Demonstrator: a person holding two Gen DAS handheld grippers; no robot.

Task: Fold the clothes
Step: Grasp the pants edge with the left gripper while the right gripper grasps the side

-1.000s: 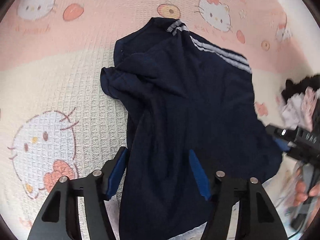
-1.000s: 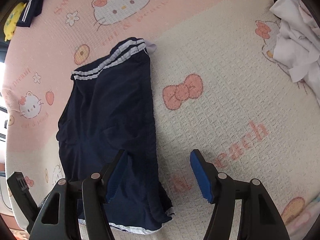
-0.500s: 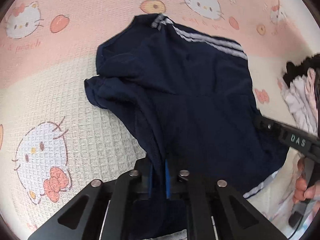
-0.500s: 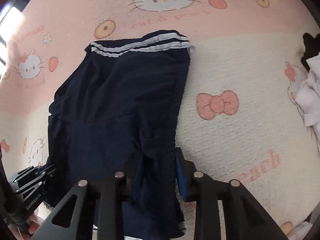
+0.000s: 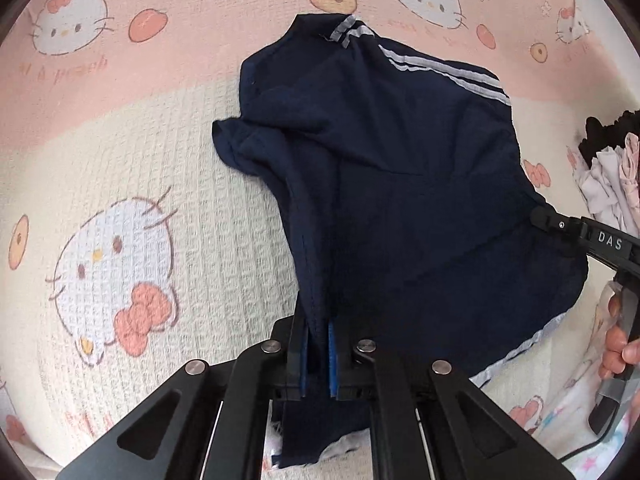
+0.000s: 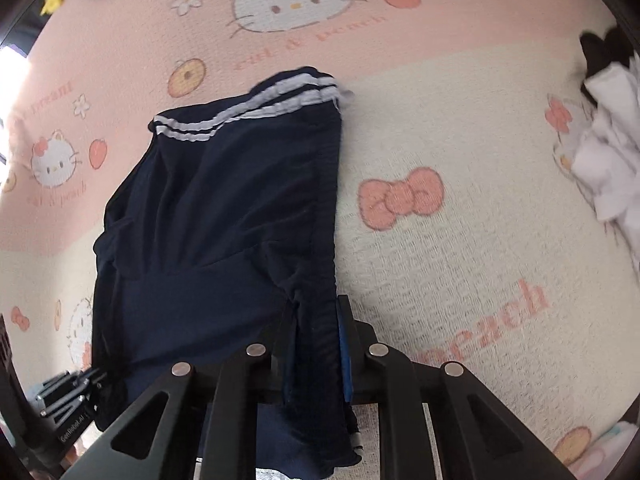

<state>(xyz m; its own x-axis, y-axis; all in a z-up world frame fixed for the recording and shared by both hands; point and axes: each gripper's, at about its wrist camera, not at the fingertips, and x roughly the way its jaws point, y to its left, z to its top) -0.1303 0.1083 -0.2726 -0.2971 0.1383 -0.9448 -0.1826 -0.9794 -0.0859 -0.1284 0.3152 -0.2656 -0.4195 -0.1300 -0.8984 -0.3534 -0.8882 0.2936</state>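
Pink cartoon-cat blanket (image 5: 120,152) lies under my dark blue shorts (image 5: 400,184). My left gripper (image 5: 318,354) pinches one near corner tight; my right gripper (image 6: 316,354) is closing on the other. Striped end lies far ahead.

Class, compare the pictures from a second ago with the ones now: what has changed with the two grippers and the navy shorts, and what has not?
Both grippers, open a second ago, have taken hold of the shorts. The left gripper is shut on the near edge. The right gripper is closing on a fold at the other side. The blanket and the pile of clothes stayed put.
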